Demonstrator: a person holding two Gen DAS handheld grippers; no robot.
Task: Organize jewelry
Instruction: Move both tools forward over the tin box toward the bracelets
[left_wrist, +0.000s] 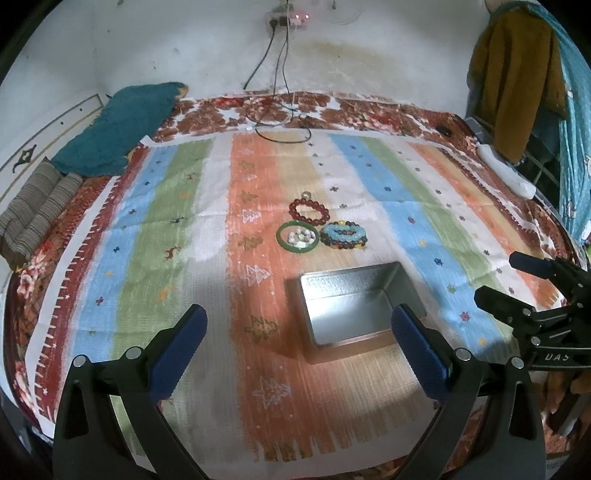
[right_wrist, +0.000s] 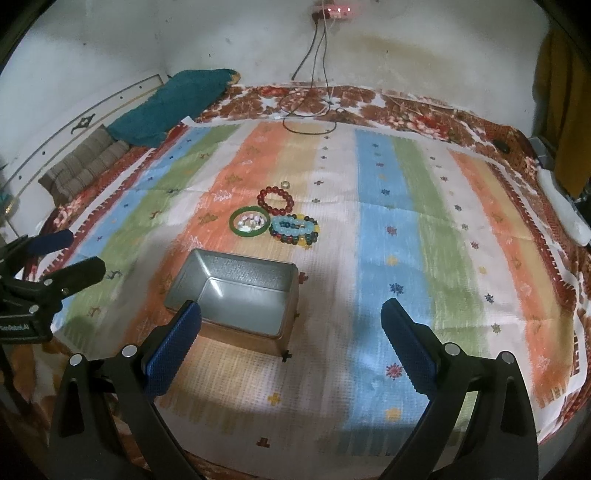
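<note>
The bracelets (left_wrist: 343, 234) are lying in a tight cluster on the striped cloth (left_wrist: 406, 206), just beyond the open tin (left_wrist: 354, 295): a red bead ring (left_wrist: 308, 211) farthest, a green bangle (left_wrist: 297, 237) beside it. The tin's far edge is facing the cluster. The cluster is lying ahead of both tongs, with neither clearly nearer. The left gripper (left_wrist: 299, 354) and the right gripper (right_wrist: 291, 350) are hanging wide open, holding and touching nothing.

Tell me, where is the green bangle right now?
In both views the green bangle lies mid-cloth beyond the open metal tin, between the red bead bracelet and the tin.
</note>
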